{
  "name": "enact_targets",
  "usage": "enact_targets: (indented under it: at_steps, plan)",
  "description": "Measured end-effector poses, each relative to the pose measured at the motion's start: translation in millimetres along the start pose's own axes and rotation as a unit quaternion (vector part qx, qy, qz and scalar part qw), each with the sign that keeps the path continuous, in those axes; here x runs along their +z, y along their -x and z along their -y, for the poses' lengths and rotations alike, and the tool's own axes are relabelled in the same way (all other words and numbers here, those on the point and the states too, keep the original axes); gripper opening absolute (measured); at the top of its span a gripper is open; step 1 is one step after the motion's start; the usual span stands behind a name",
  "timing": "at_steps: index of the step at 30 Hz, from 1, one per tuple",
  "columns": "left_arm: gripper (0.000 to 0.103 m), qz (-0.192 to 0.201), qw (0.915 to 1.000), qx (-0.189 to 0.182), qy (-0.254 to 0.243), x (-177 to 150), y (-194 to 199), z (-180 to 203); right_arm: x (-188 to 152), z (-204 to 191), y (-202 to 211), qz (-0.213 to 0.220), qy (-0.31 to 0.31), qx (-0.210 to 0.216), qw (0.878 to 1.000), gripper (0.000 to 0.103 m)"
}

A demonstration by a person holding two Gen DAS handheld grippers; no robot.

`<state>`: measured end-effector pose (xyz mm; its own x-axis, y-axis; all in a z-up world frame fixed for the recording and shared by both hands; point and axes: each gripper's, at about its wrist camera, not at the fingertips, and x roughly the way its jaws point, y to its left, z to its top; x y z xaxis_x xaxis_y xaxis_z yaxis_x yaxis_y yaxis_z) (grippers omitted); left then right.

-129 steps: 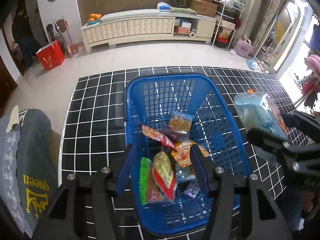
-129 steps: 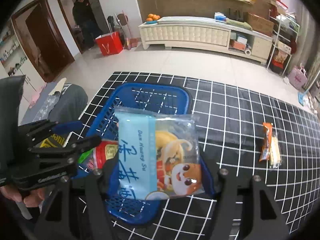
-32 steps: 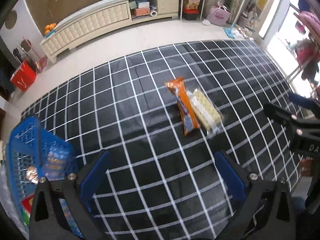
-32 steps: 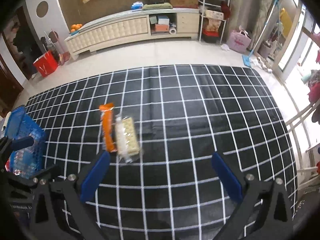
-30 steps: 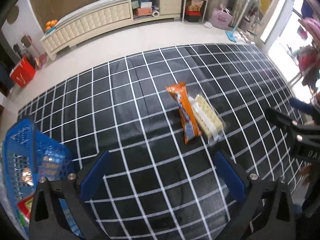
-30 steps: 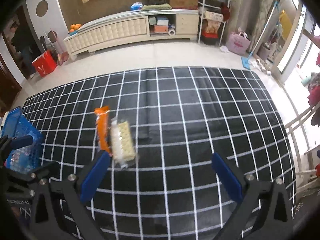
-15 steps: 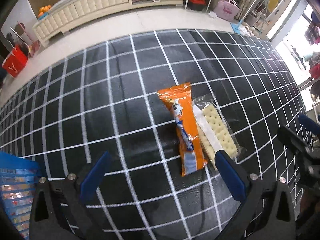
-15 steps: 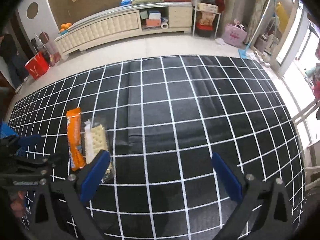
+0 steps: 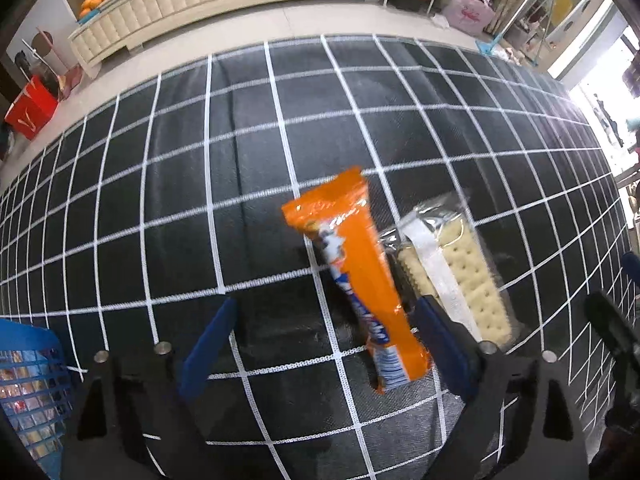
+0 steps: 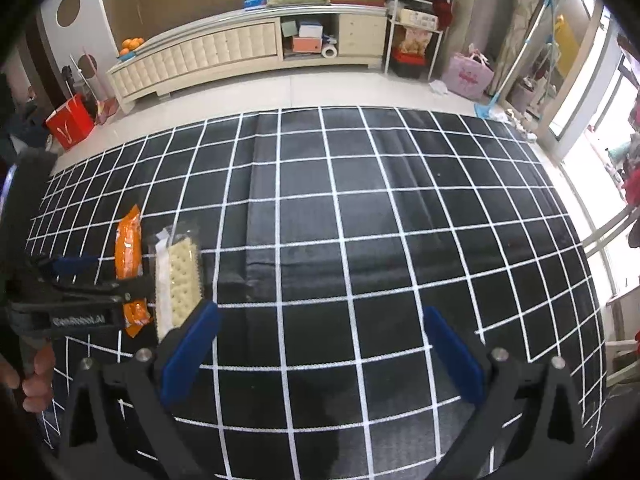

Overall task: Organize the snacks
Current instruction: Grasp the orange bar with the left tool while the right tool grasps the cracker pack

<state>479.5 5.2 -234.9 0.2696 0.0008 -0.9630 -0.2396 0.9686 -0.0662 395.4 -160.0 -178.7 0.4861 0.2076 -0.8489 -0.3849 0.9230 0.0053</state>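
An orange snack packet [image 9: 356,276] lies on the black grid mat [image 9: 240,184], with a clear cracker packet [image 9: 460,276] right beside it. My left gripper [image 9: 324,340] is open and low over the mat, its right finger between the two packets, the orange one between the jaws. In the right wrist view the orange packet [image 10: 128,240] and cracker packet [image 10: 178,276] lie at the left, partly behind the left gripper [image 10: 80,276]. My right gripper [image 10: 320,344] is open and empty over bare mat. The blue basket [image 9: 28,380] holding snacks is at the far left.
A cream cabinet [image 10: 240,48] stands along the back wall beyond the tiled floor. A red bag [image 10: 70,124] sits at the back left, a pink bag [image 10: 468,76] and a shelf rack at the back right. The mat's right edge nears a window.
Since the basket drop, both grippers moved right to the two packets. In the last second my left gripper dropped close, bringing the orange packet between its open fingers.
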Motion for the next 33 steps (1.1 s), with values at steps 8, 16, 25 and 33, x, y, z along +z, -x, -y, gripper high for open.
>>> enact_targets:
  at_steps: [8,16,25,33]
  plan:
    - [0.028,0.004,0.9996,0.027,0.002,-7.4,8.8,-8.9,5.9,-8.7,-17.0,-0.015,0.0,0.023,1.0,0.103]
    - [0.014,0.019,0.999,-0.019,0.037,-40.1,20.4,-38.4,10.6,-41.5,-8.5,0.006,0.029,0.07,0.997,0.103]
    - [0.013,0.067,0.9948,-0.004,0.077,-71.3,43.9,-67.6,1.5,-91.2,-32.4,-0.02,0.082,0.079,0.993,0.103]
    - [0.013,0.076,0.9946,0.01,0.07,-78.2,47.5,-80.0,-5.9,-89.8,-47.9,-0.043,0.076,0.079,0.993,0.102]
